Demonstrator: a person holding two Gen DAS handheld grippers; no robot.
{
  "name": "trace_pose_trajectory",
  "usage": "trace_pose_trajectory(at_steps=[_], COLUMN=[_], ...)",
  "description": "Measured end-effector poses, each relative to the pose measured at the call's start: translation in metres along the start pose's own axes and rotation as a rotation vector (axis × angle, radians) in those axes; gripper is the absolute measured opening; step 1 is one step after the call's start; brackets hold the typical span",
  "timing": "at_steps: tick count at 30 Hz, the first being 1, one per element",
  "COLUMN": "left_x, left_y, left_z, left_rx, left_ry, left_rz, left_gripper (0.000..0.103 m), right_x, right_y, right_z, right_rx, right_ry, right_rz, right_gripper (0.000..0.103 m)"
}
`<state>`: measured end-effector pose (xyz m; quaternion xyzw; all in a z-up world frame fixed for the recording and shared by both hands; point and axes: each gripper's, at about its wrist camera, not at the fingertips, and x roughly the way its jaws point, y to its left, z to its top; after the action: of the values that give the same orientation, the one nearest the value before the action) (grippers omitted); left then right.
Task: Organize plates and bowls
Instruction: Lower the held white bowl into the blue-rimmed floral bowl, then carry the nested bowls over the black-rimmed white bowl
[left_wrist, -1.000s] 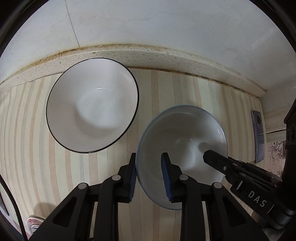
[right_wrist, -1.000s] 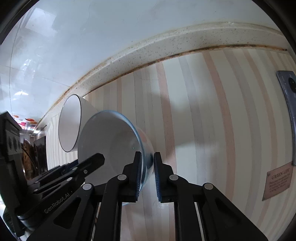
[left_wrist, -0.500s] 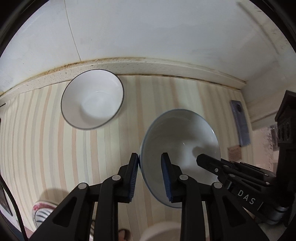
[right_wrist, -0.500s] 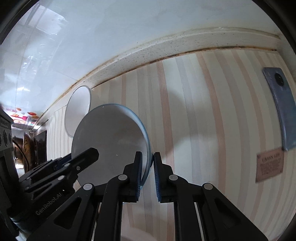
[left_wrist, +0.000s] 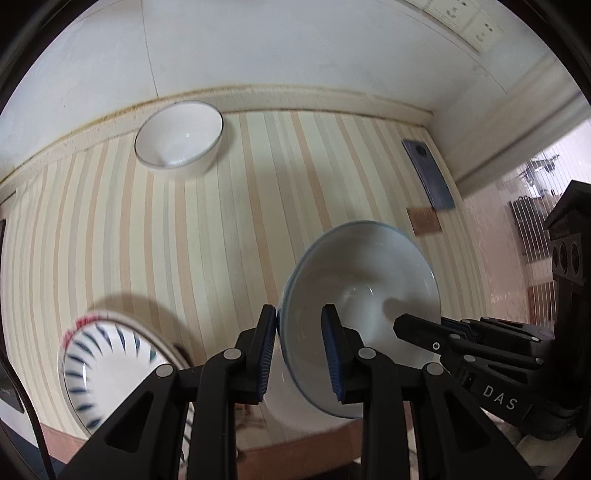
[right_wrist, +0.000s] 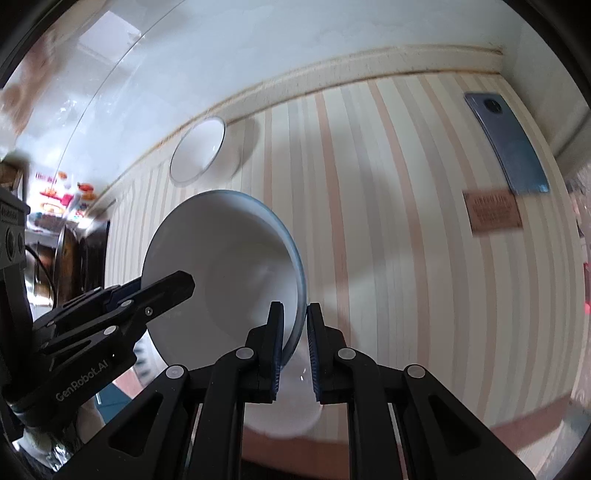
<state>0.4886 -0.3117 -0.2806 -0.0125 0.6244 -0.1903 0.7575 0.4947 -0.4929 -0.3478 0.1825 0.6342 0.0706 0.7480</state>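
A bowl (left_wrist: 180, 138) sits by the backsplash (left_wrist: 295, 98), phone (left_wrist: 427, 173) far right.

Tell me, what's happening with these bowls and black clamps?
A person is tidying dishes with two hand-held tools. The left tool and the right tool each pinch opposite sides of the rim of one blue-rimmed bowl, holding it in the air above the striped counter. A black-rimmed white bowl sits near the back wall, a blue-patterned dish lies by the front edge, and a phone rests to the right.

Soft indoor light, fisheye-warped edges, motion blur low down
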Motion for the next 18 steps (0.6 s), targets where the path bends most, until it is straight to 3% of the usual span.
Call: trace_pose_trajectory(at_steps=[7, 18], left_x=[0.006, 0.036], left_y=[-0.003, -0.002], left_z=[-0.026, -0.048], left_rx=[0.028, 0.045], left_ry=[0.037, 0.118], left_rz=[0.013, 0.047], left_gripper=[0.023, 0.023], right_x=[0.005, 0.033], right_y=[-0.001, -0.011], right_z=[-0.05, -0.077], right_rx=[0.038, 0.059], right_ry=[0.039, 0.095], right_rz=[0.009, -0.013], right_gripper=[0.014, 0.014])
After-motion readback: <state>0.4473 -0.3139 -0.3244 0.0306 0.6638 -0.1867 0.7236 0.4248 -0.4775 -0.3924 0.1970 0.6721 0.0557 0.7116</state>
